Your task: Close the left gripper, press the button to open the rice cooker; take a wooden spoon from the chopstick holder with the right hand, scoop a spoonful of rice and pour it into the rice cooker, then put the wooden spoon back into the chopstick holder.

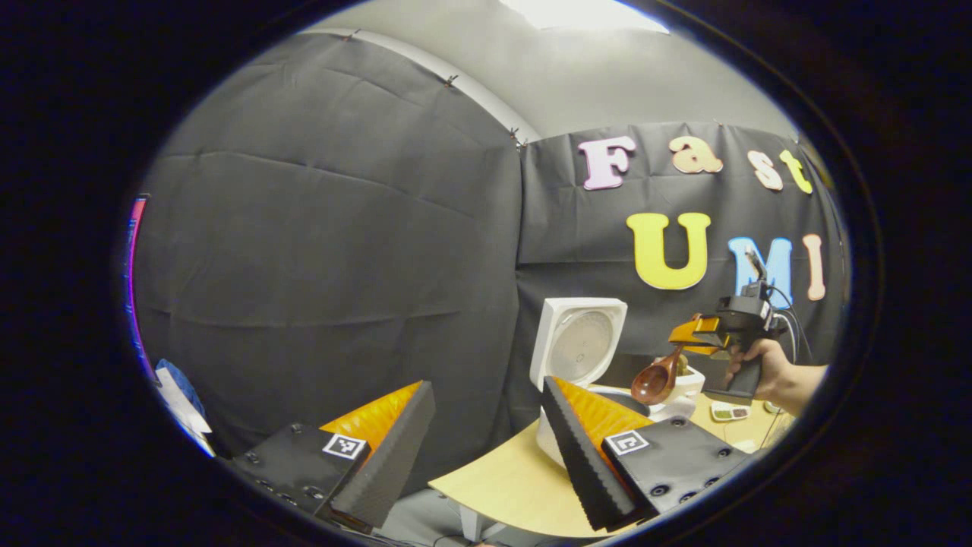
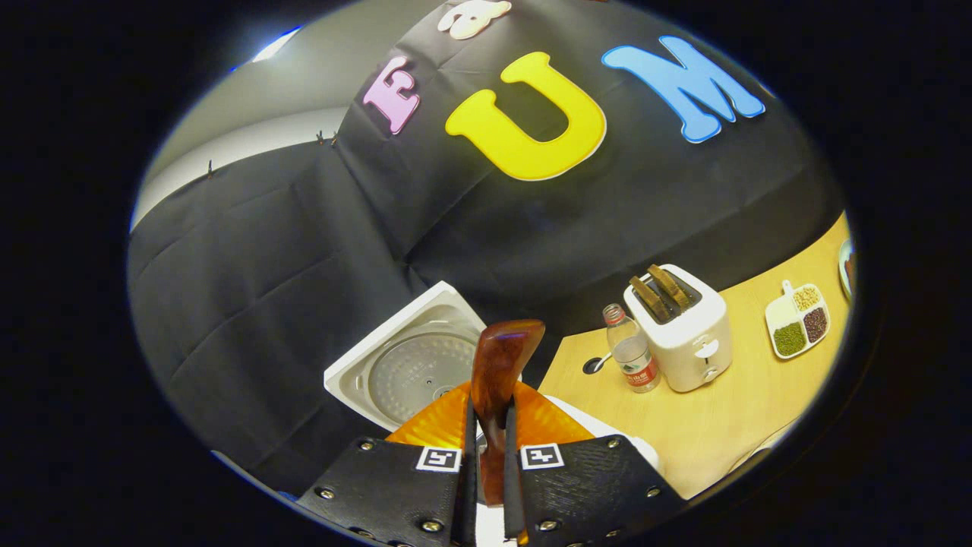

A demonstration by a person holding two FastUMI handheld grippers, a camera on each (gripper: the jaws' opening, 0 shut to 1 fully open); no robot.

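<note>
The white rice cooker (image 1: 577, 346) stands on the table with its lid (image 2: 410, 372) up, the grey inner plate facing me. In the left gripper view my left gripper (image 1: 486, 387) is open, nothing between its fingers, low and left of the cooker. Farther off, a hand holds my right gripper (image 1: 702, 330) above and right of the cooker. It is shut on the handle of the brown wooden spoon (image 1: 657, 380), whose bowl hangs toward the cooker. In the right gripper view the spoon (image 2: 501, 365) stands edge-on between the fingers of the right gripper (image 2: 487, 414). I cannot tell what the bowl holds.
On the light wooden table (image 2: 729, 410), right of the cooker, stand a white toaster (image 2: 683, 327) with two slices in it and a small water bottle (image 2: 634, 357). A divided white tray (image 2: 797, 319) of beans lies farther right. The table's rounded edge (image 1: 486, 486) is near my left gripper.
</note>
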